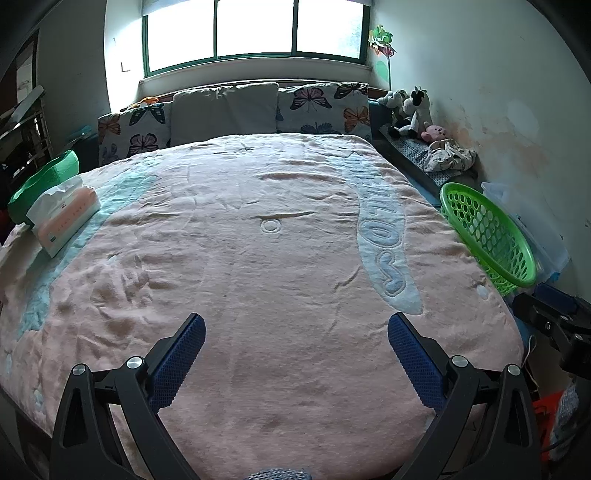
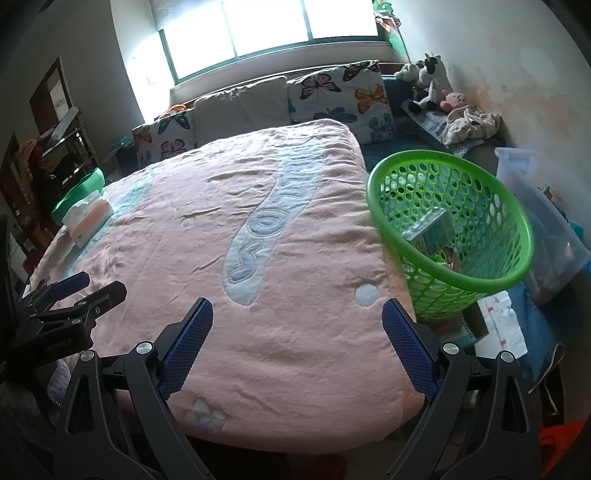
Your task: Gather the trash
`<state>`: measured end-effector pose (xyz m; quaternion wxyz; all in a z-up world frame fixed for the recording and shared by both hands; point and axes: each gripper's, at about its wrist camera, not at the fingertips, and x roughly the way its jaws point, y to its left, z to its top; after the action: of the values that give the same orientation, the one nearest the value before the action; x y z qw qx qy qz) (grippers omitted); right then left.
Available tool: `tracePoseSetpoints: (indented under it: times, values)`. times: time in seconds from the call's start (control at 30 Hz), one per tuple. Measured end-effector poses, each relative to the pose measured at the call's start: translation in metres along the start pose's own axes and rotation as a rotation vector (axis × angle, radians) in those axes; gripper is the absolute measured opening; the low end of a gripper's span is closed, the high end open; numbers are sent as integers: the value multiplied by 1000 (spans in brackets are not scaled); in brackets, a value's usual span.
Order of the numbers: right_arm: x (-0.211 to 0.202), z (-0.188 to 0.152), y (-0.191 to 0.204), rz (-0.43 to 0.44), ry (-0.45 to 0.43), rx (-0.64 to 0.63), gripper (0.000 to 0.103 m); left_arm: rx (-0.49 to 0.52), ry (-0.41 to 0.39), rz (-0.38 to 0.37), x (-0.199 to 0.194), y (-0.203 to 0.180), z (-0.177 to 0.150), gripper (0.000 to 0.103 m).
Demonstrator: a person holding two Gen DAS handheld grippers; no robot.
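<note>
Left tool (image 1: 295,325) hangs over the foot end of the bed, jaws spread wide, nothing between the blue pads. Right tool (image 2: 297,314) likewise: jaws wide apart, empty, above the near right part of the bed. Pink blanket (image 1: 258,240) covers the bed, wrinkled, with a pale blue lettered band (image 2: 273,221) running lengthwise. Green basket (image 2: 454,221) sits off the right edge of the bed, tilted, its rim just beside the blanket edge; in the right wrist view a small carton (image 2: 430,230) lies inside against the mesh wall, with something else under it that cannot be made out. Tissue pack (image 1: 64,218) rests at the left edge of the bed, a white tissue sticking out on top; a second green container (image 1: 44,181) stands just behind it. Pillows (image 1: 225,110) line the headboard below the window (image 1: 255,29). Plush toys (image 1: 410,110) sit in the far right corner. Clear plastic bin (image 2: 546,225) stands beside the basket, towards the wall.
</note>
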<state>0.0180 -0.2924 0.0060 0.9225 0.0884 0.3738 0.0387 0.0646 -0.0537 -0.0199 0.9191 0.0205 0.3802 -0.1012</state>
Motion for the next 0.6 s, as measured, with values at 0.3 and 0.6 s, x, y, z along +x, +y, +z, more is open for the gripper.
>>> tracePoseSetpoints:
  times: [0.3, 0.6]
  values:
    - [2, -1, 4, 7, 5, -6, 92, -8, -4, 9, -1, 3, -2, 96]
    - [5, -1, 8, 17, 9, -12, 92, -27, -24, 43, -5, 8, -2, 96]
